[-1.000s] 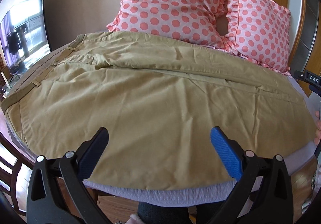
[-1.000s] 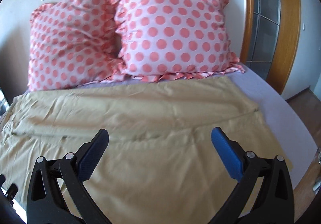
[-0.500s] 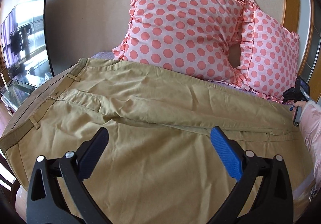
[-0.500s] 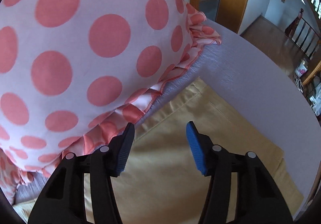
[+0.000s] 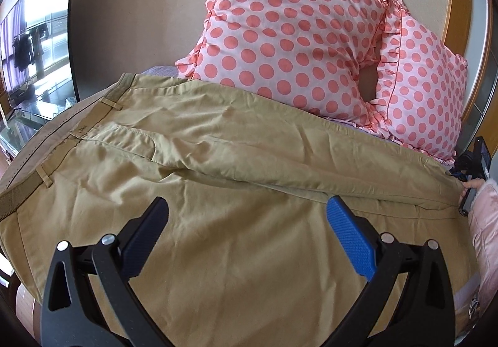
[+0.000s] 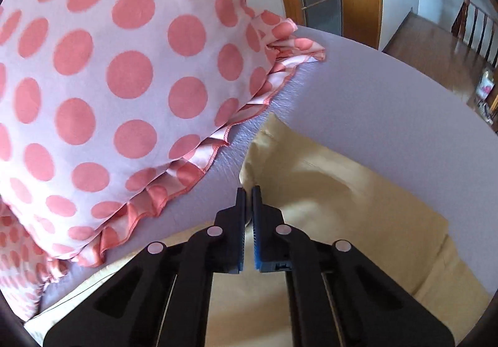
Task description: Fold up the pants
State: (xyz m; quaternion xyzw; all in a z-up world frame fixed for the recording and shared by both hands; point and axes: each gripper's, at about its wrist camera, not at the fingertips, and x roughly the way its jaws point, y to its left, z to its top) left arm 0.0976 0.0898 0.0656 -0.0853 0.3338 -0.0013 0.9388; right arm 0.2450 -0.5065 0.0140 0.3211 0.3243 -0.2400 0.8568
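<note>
The tan pants are spread flat across the bed, with the waistband at the left side and the legs reaching to the right. One hem corner of the far leg is raised a little from the lilac sheet, and it is pinched by the right gripper, whose blue pads are pressed almost together on the cloth. In the left wrist view this same gripper is seen small at the right edge, at the end of the leg, though its grasp is probably too small there to be judged. The left gripper is held wide open over the near leg, and nothing is between its fingers. Two pink dotted pillows are leaned against the wall behind the pants. A television screen is seen at the far left.
</note>
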